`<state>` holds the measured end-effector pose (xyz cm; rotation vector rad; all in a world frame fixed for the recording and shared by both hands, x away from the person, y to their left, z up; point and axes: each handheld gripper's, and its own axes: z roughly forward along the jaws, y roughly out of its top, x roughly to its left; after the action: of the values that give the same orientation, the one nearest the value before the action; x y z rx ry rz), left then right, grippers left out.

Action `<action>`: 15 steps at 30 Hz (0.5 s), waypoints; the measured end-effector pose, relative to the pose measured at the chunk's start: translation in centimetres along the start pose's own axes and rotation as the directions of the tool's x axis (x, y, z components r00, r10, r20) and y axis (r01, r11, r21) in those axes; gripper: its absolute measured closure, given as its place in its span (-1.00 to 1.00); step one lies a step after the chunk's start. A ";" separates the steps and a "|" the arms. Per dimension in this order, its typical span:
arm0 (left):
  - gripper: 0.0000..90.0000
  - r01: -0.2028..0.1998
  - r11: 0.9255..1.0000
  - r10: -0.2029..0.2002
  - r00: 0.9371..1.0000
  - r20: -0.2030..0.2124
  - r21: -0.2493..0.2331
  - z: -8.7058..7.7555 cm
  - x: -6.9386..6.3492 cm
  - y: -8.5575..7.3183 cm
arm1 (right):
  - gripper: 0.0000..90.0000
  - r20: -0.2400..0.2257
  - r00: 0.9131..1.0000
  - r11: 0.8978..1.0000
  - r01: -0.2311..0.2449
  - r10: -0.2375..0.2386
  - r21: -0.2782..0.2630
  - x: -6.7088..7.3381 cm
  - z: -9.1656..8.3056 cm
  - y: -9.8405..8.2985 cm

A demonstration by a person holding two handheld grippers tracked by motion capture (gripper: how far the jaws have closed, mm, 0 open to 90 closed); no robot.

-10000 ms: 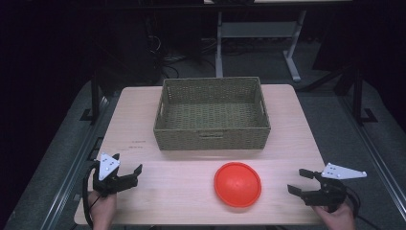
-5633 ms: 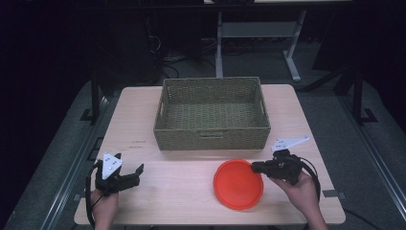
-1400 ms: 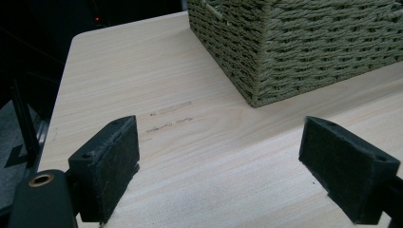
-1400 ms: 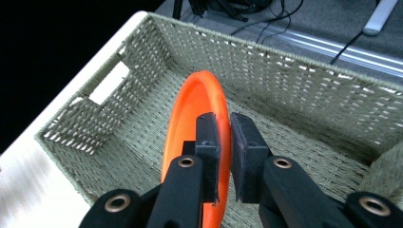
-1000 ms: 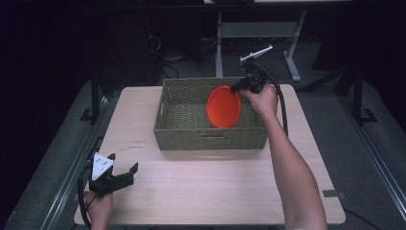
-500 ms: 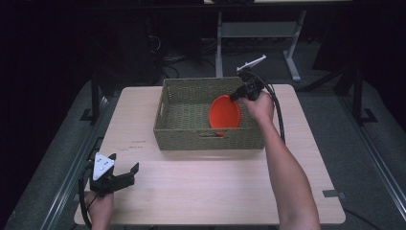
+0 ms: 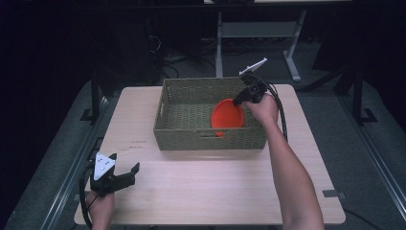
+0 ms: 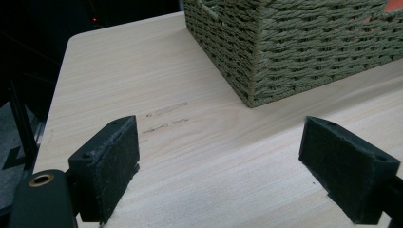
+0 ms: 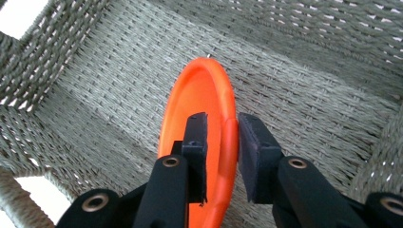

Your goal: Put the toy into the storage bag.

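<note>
The high view shows the whole table, with the basket at its far middle and the right gripper reaching down into the basket's right half. The orange plate stands tilted on edge there, its low edge down inside and its top near the gripper. That view cannot settle how the jaws sit on the plate.

The right gripper view does: the plate rim runs up between the two pads. The jaws have just been opening, and a sliver of room shows between the rim and the right-hand pad, so the right gripper no longer pinches the plate. The plate's far edge lies close to the woven floor, with the basket wall rising at left and the near-right corner just beside the jaws.

The left gripper view adds the basket's near-left corner from low down. The left gripper has its jaws spread wide over bare table with nothing between them. In the high view it sits by the table's near-left edge, well apart from the basket, with wide bare wood across the near half.
</note>
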<state>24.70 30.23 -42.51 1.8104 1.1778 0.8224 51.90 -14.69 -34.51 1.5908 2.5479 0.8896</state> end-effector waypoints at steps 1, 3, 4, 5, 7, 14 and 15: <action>-0.72 0.000 1.000 0.000 1.000 0.000 0.000 0.0 0.0 0.0 | 0.61 0.000 1.000 1.000 0.000 0.000 0.000 0.0 0.0 0.0; -0.72 0.006 1.000 -0.006 1.000 0.000 0.000 0.0 0.0 0.0 | 0.57 0.005 1.000 1.000 -0.003 0.003 0.003 -0.1 0.1 -0.2; -0.72 0.008 1.000 -0.008 1.000 0.001 -0.001 0.1 0.0 0.0 | 0.57 0.003 1.000 1.000 -0.009 0.009 0.001 -0.2 0.1 -0.3; -0.71 0.008 1.000 -0.008 1.000 0.001 -0.001 0.1 0.0 0.0 | 0.57 0.003 1.000 1.000 -0.009 0.009 0.001 -0.2 0.1 -0.3; -0.72 0.010 1.000 -0.010 1.000 0.002 -0.005 0.2 0.0 0.0 | 0.52 0.008 1.000 1.000 -0.014 0.014 0.009 -0.5 0.2 -0.4; -0.72 0.003 1.000 -0.003 1.000 0.005 0.000 0.2 0.0 0.0 | 0.48 0.013 1.000 0.999 -0.014 0.014 0.031 -0.9 0.3 -0.8; -0.71 0.003 1.000 -0.003 1.000 0.005 0.000 0.2 0.0 0.0 | 0.48 0.013 1.000 0.999 -0.014 0.014 0.031 -0.9 0.3 -0.8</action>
<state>24.88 30.15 -42.58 1.8085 1.1775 0.8161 51.80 -15.57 -35.37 1.6190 2.5584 0.8421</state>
